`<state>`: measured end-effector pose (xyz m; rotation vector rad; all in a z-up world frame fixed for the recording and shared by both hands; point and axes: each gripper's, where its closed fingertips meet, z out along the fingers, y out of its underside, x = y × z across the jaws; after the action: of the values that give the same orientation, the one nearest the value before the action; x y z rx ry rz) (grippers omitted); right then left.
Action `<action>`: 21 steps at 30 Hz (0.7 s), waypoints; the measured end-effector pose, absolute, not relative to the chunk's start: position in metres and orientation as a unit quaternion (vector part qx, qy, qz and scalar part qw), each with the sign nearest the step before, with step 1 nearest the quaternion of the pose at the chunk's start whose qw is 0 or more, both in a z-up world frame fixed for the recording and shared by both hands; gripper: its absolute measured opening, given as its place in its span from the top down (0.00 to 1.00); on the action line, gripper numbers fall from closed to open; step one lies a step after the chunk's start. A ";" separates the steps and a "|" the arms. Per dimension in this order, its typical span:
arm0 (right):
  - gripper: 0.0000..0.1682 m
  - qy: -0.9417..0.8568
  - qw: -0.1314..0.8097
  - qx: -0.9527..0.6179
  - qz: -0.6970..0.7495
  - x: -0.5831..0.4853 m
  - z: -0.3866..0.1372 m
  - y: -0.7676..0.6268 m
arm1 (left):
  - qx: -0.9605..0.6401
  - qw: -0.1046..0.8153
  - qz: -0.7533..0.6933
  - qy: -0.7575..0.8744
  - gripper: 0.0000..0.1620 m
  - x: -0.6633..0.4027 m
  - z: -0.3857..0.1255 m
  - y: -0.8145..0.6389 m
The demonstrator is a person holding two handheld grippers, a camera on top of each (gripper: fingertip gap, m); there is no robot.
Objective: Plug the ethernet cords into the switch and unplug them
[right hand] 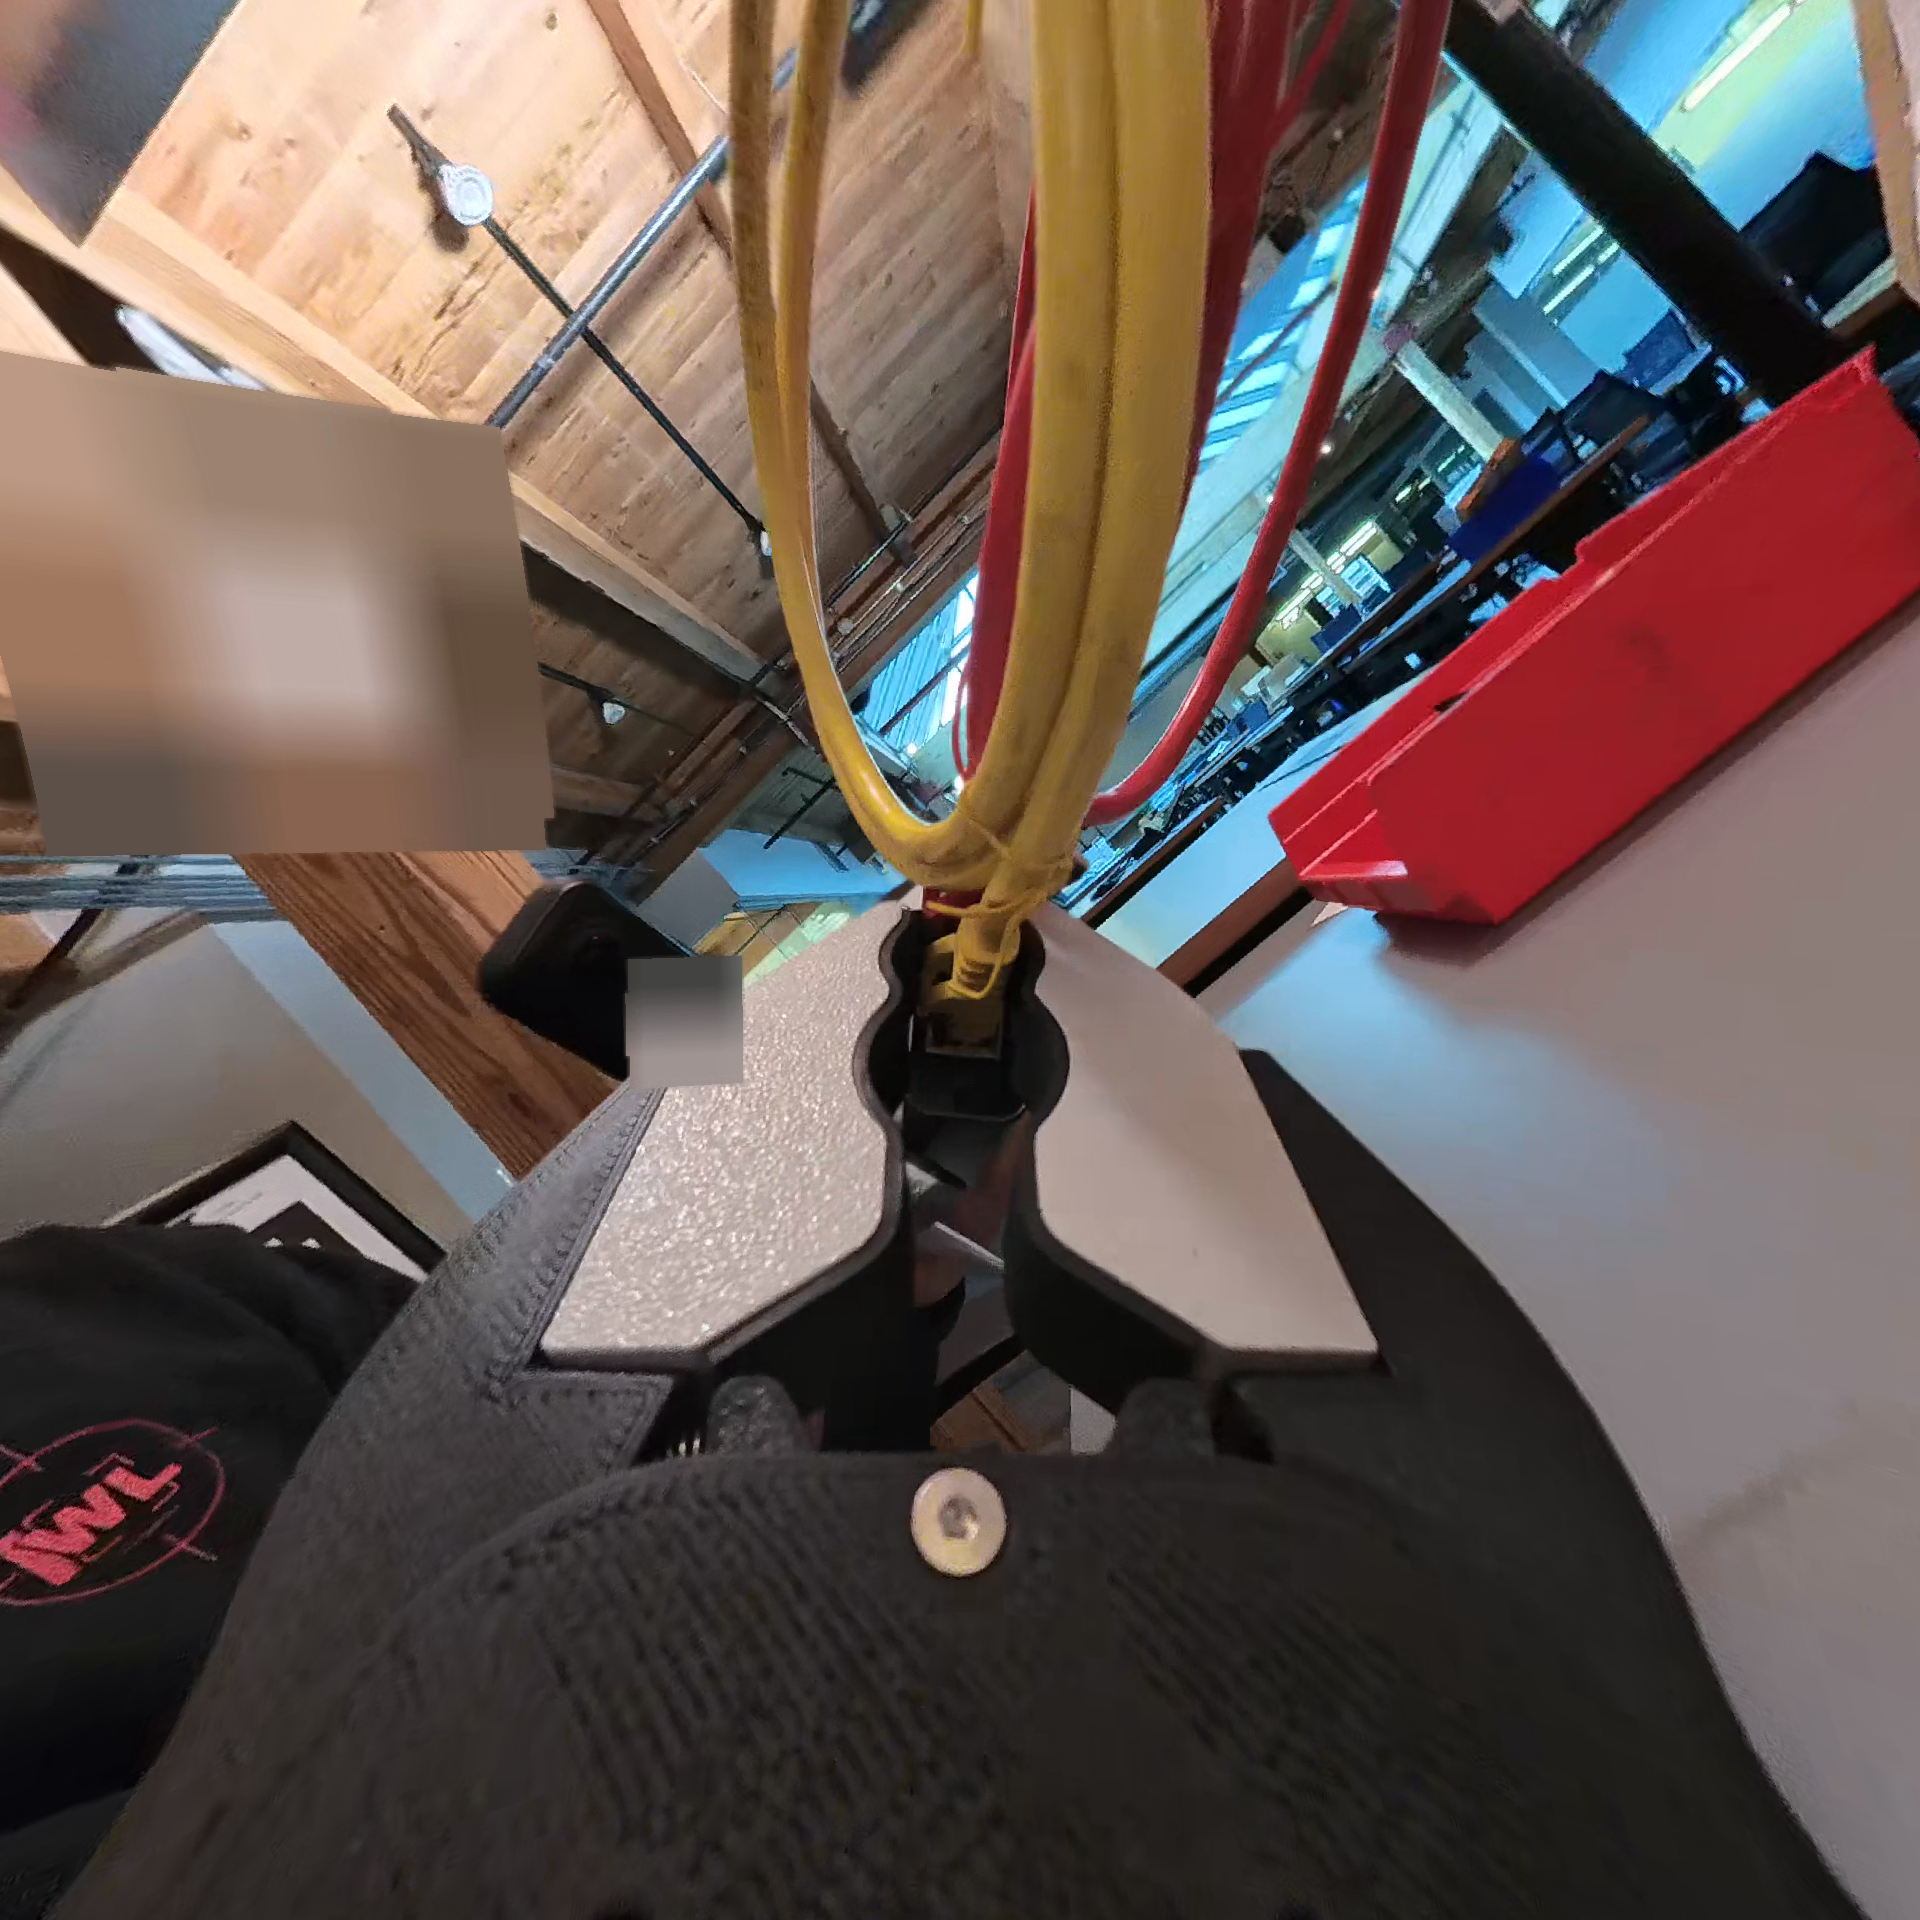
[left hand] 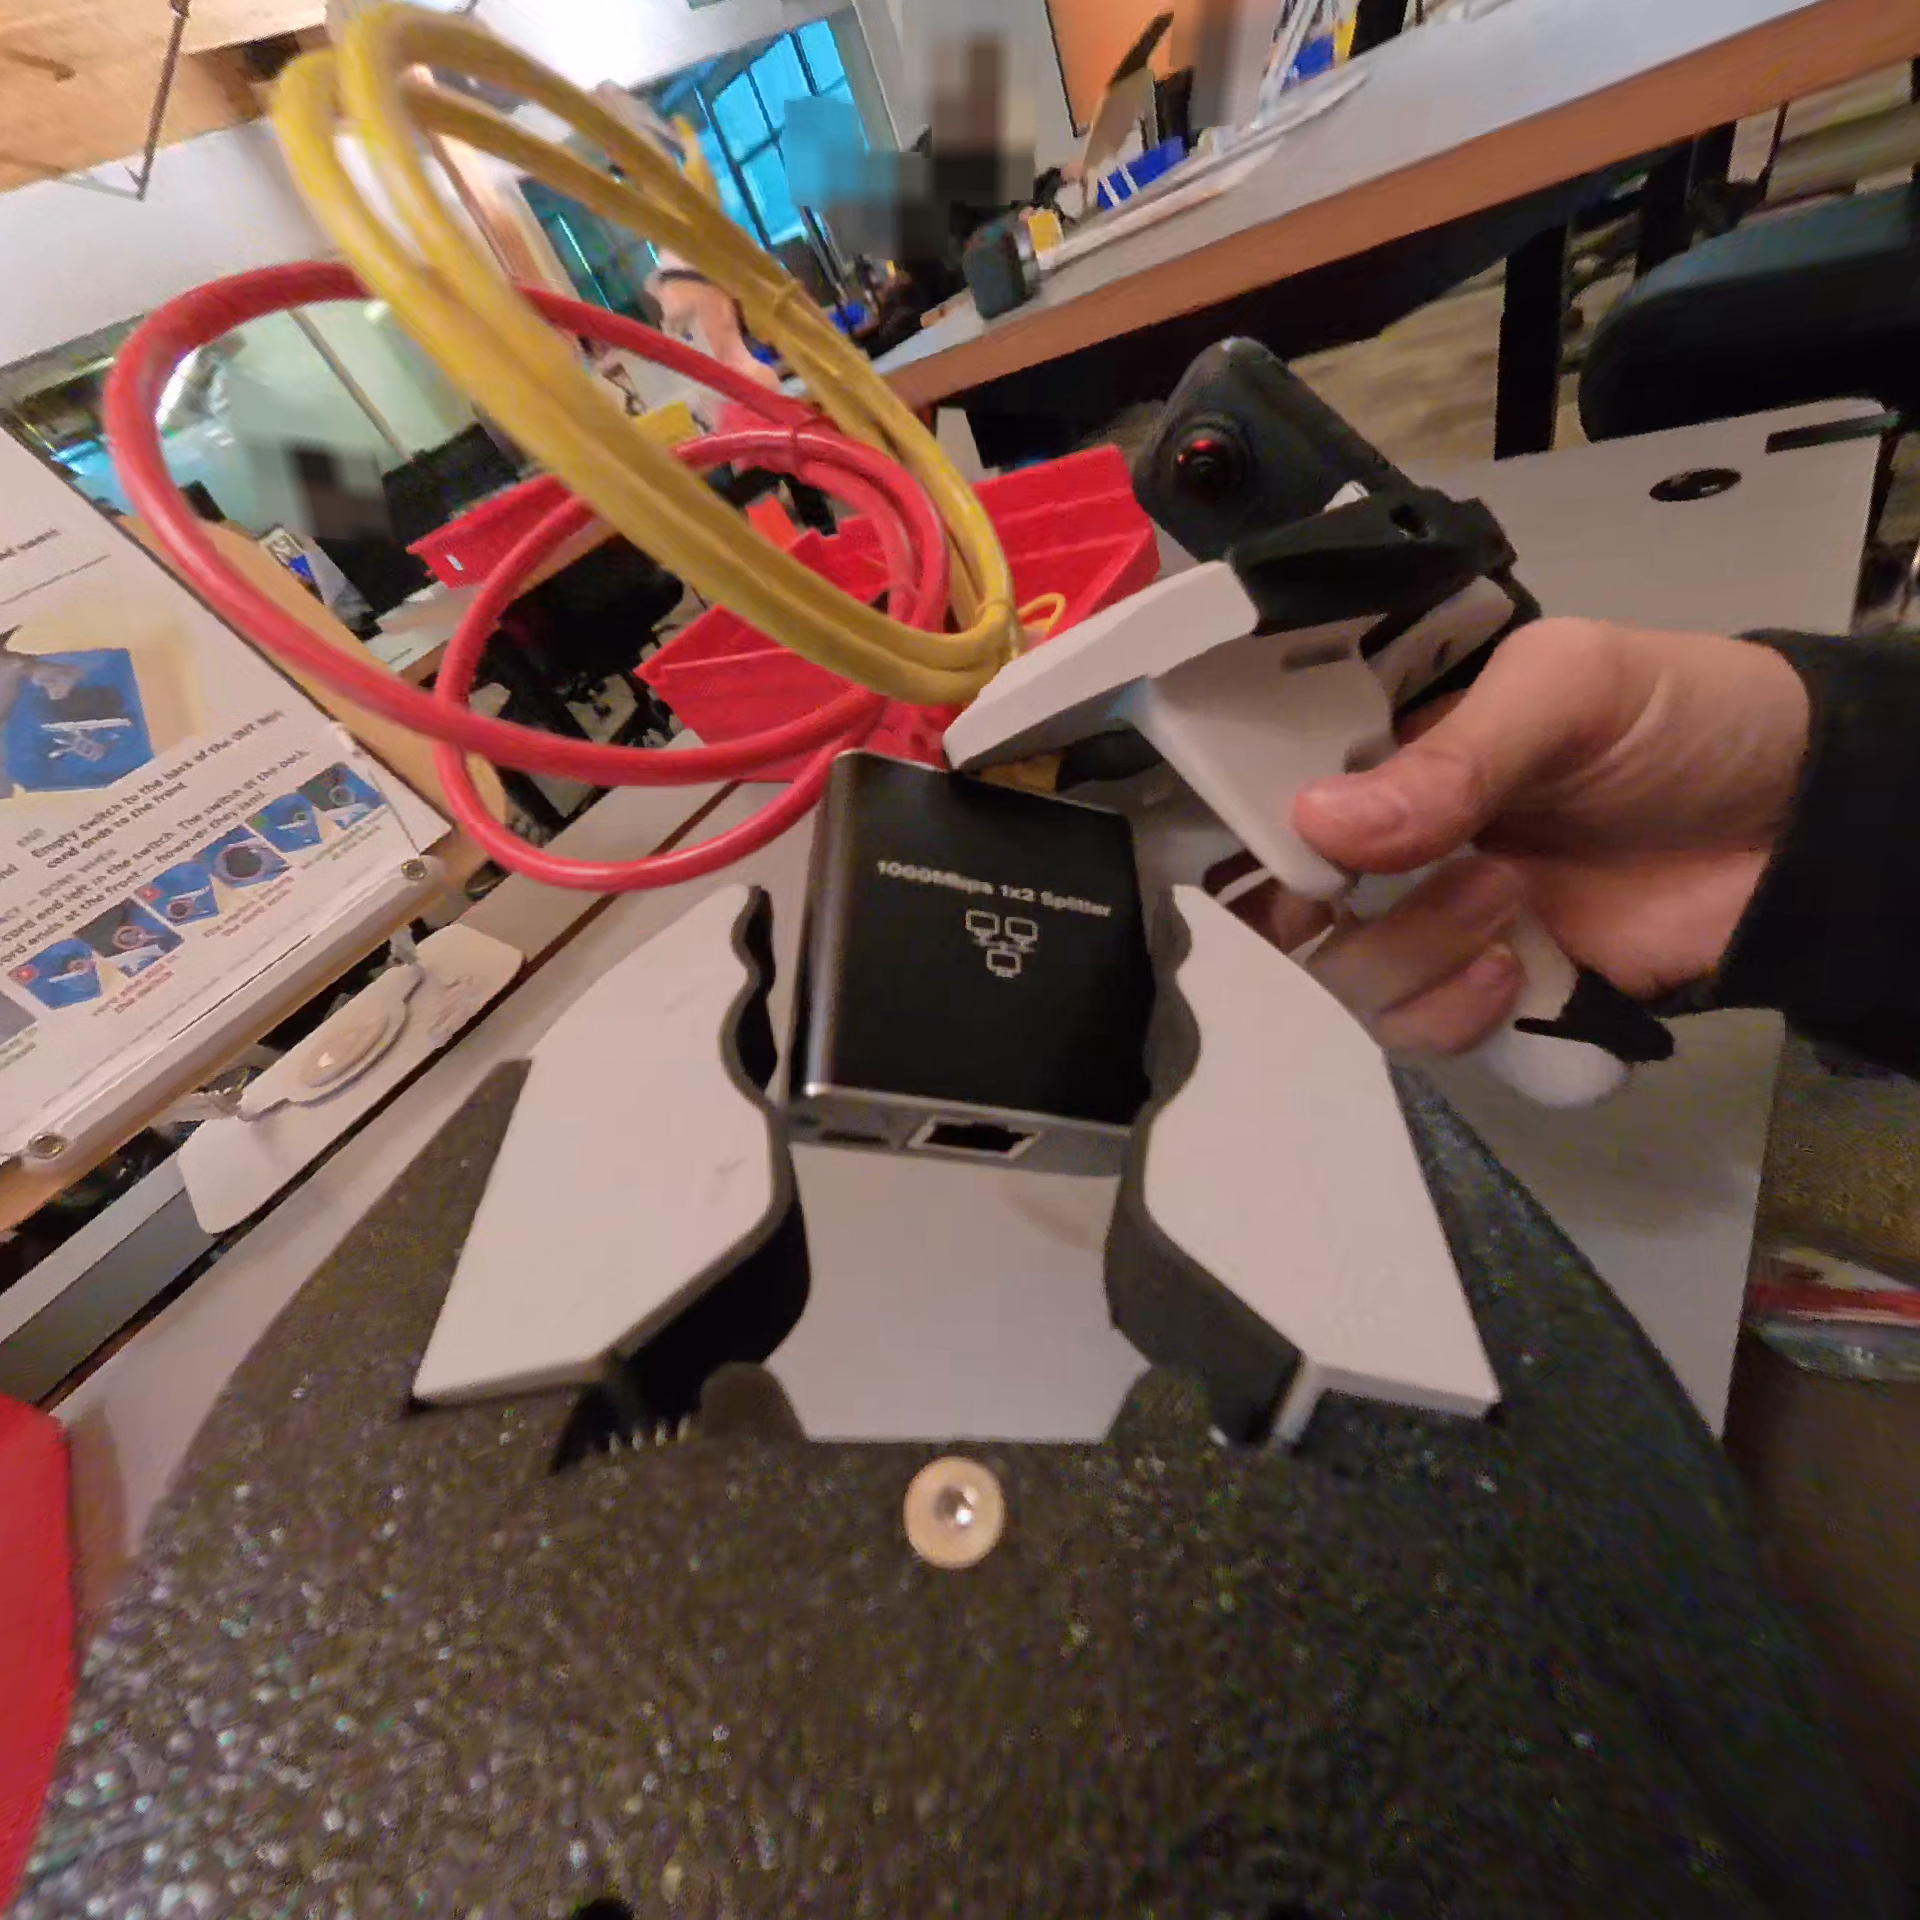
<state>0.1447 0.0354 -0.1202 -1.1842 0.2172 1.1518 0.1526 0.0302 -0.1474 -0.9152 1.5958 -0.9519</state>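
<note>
The small black metal switch box (left hand: 977, 956) sits clamped between my left gripper's (left hand: 961, 1023) grey fingers (left hand: 644, 1132), lifted clear of the pale grey counter (left hand: 1621, 1164), its near face showing one open port toward the camera. At its far end, two coiled ethernet cords rise from it: a yellow ethernet cord (left hand: 582, 405) looped several times and tied with a thin tie, and a red ethernet cord (left hand: 343, 665) in wider loops beside it.

My right gripper (right hand: 961, 1023) reaches in at that far end of the box; in its own view the fingers (right hand: 748, 1174) are drawn narrow around the yellow plug (right hand: 971, 977) where it meets the dark box, with the yellow and red loops hanging straight ahead of the camera. I cannot tell whether the plug is fully seated in its port. In the left wrist view a bare hand (left hand: 1558, 821) in a dark sleeve holds the right gripper's handle.

Beyond the cords, red plastic bins (left hand: 1039, 551) stand on the counter toward its far edge. A laminated instruction sheet (left hand: 156, 831) is propped at the left side of the counter.
</note>
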 end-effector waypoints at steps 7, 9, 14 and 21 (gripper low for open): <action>0.91 0.034 0.712 -0.487 0.505 0.152 -0.102 0.011 | -0.422 0.374 -0.540 0.625 0.54 0.143 -0.148 0.012; 0.91 0.002 0.715 -0.494 0.495 0.147 -0.101 0.006 | -0.417 0.304 -0.581 0.629 0.56 0.137 -0.149 -0.001; 0.91 -0.081 0.698 -0.553 0.448 0.126 -0.108 0.001 | -0.408 0.212 -0.614 0.641 0.74 0.126 -0.148 -0.017; 0.91 -0.138 0.665 -0.582 0.447 0.106 -0.115 -0.004 | -0.396 0.179 -0.522 0.734 0.78 0.113 -0.180 -0.031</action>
<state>0.1056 -0.0043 -0.1146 -1.3151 -0.3117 1.0090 0.1130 -0.0311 -0.1799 -1.1195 2.0760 -1.4748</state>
